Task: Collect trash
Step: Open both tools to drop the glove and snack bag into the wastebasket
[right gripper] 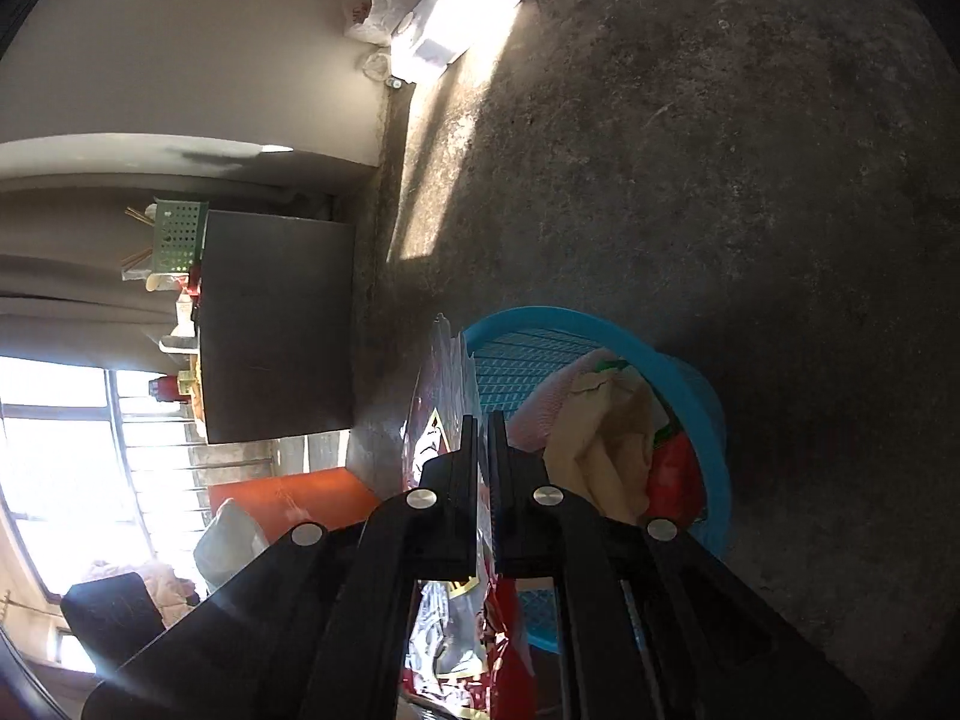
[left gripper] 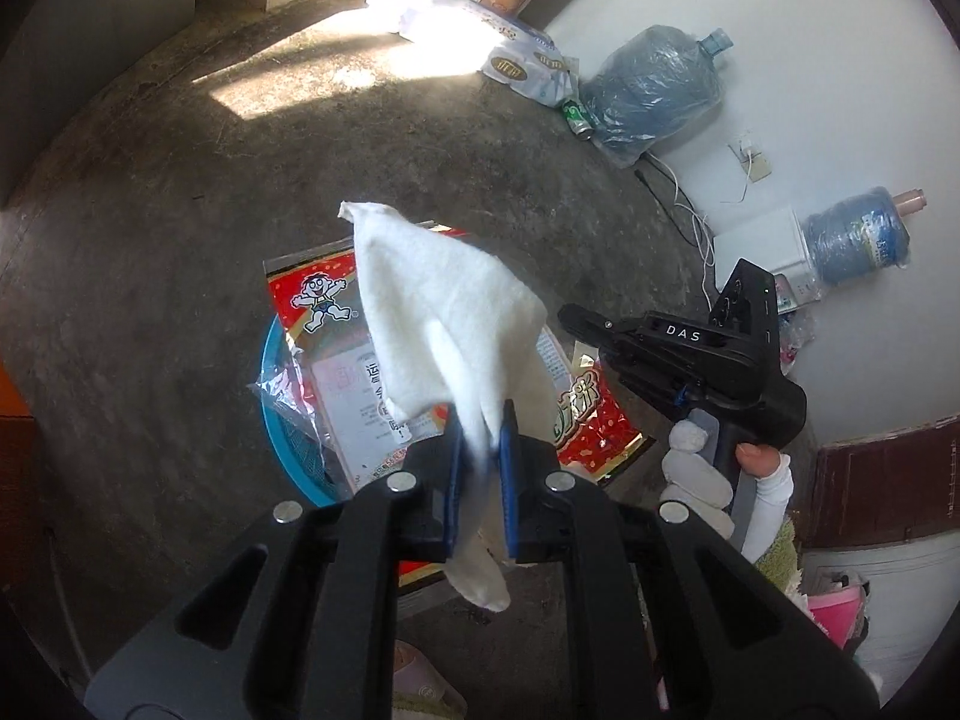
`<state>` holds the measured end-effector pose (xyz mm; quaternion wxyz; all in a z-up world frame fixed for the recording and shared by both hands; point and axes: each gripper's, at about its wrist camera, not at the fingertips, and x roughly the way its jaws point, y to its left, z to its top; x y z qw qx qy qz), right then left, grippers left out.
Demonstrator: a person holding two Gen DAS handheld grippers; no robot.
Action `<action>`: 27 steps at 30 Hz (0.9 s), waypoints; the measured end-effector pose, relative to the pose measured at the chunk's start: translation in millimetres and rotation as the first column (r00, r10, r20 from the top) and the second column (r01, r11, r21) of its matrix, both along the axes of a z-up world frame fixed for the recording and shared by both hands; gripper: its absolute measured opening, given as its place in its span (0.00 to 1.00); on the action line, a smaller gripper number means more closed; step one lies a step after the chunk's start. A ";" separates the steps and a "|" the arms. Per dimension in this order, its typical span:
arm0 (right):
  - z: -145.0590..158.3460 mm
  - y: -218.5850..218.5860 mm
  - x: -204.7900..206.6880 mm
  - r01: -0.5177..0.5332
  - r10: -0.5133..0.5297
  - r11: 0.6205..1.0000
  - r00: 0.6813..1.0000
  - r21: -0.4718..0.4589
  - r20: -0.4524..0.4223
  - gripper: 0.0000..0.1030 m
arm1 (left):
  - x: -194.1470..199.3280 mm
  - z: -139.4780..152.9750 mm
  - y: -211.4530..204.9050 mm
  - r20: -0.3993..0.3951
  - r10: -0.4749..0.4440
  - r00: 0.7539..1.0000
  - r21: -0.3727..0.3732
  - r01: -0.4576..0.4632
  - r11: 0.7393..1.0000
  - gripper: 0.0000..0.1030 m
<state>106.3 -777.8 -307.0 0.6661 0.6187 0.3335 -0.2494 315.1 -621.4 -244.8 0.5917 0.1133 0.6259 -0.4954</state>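
While both grippers are low over the grey concrete floor, the round blue basket sits on it with some trash already inside: a cream paper bag and something red. So part of the job looks done. The right gripper is nearly shut and pinches a red and silver snack wrapper at the basket's near rim, not yet dropped in. In the left view the wrapper hangs over the basket. The left gripper is almost closed on a white tissue, held up above the basket. I think both things still need letting go. A green can lies far off by the wall, maybe more trash.
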 end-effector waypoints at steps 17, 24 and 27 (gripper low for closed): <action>-14.4 40.9 47.6 -0.386 0.257 0.883 0.873 -0.266 -0.414 0.08 | -12.1 -121.5 -37.2 0.114 -0.082 0.990 0.323 0.041 0.945 0.18; -10.3 29.3 12.4 -0.280 0.206 0.924 0.939 -0.261 -0.277 0.24 | -7.6 -129.0 -37.2 0.037 -0.054 0.998 0.307 0.040 0.951 0.53; 12.4 24.5 -12.4 -0.164 0.122 0.940 0.980 -0.298 -0.155 0.39 | -7.0 -113.7 -38.1 0.020 -0.033 0.999 0.273 0.026 0.962 0.61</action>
